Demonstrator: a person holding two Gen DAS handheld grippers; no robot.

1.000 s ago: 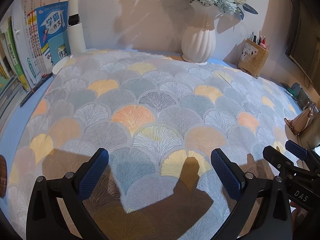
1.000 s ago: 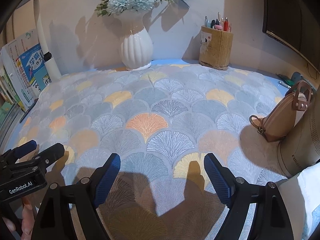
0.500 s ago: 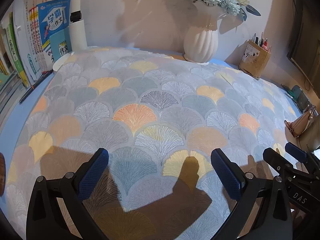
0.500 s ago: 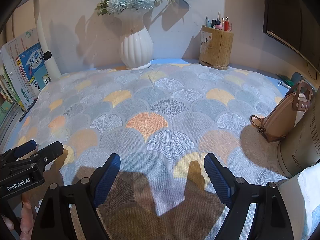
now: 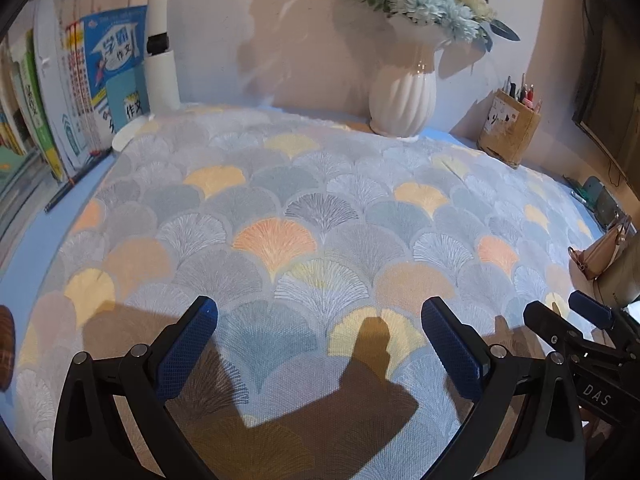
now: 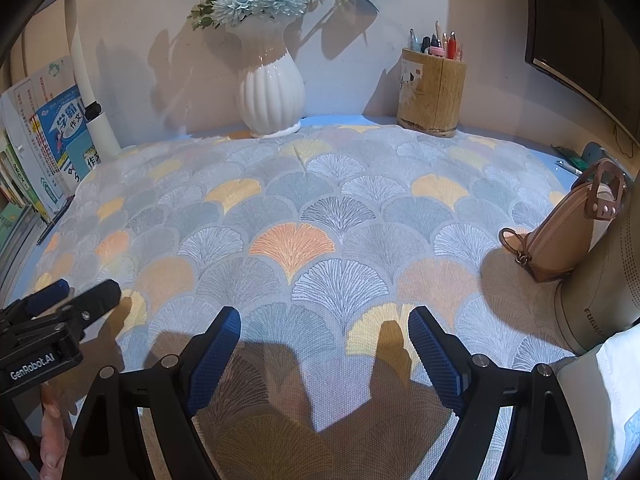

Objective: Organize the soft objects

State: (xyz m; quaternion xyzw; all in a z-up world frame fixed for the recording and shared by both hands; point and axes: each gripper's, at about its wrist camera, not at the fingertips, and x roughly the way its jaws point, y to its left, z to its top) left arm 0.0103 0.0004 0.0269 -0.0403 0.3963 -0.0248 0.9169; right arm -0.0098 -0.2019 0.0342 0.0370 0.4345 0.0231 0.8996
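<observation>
The cloth (image 5: 304,216) lies spread flat, filling the middle of both frames. Your left gripper (image 5: 320,348) and right gripper (image 6: 324,352) hover at its lower edge, jaws wide and empty, probably poised to pinch it.

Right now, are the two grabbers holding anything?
No. The left hand-held gripper and right hand-held gripper are both open and empty above the patterned cloth.
</observation>
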